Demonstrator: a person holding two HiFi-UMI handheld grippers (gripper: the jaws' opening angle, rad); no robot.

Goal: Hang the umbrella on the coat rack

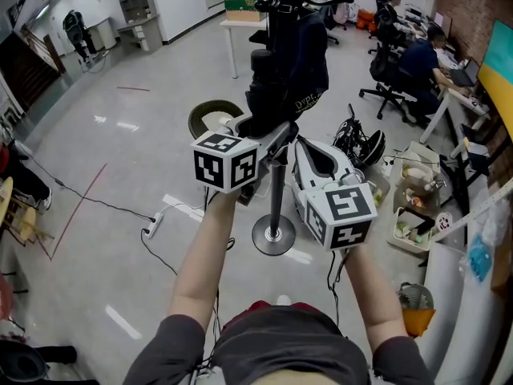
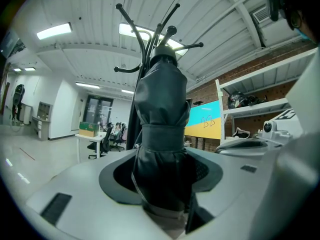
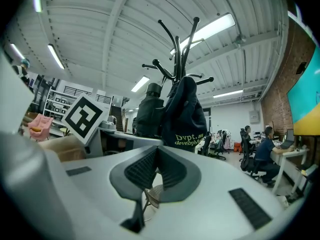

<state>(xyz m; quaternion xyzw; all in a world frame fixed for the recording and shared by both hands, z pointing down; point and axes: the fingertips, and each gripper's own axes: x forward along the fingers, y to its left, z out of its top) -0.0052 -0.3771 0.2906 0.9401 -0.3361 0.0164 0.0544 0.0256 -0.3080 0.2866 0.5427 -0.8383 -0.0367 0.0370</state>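
Observation:
A folded black umbrella (image 1: pixel 263 87) stands upright against the black coat rack (image 1: pixel 276 187), its top up among the rack's hooks (image 2: pixel 150 39). My left gripper (image 1: pixel 255 125) is shut on the lower part of the umbrella (image 2: pixel 161 149), which fills the gap between the pads. Whether the umbrella hangs from a hook I cannot tell. A dark bag with pale green lettering (image 1: pixel 311 62) hangs on the rack beside it (image 3: pixel 187 116). To the right of the pole, my right gripper (image 1: pixel 303 144) is shut with nothing between its pads (image 3: pixel 156 151).
The rack's round base (image 1: pixel 273 236) rests on the floor below my hands. A round green bin (image 1: pixel 213 117) is behind it, and a black bag (image 1: pixel 359 144) and open boxes (image 1: pixel 415 211) lie to the right. A power strip (image 1: pixel 152 229) lies left. People sit at desks (image 1: pixel 421 58) at the back right.

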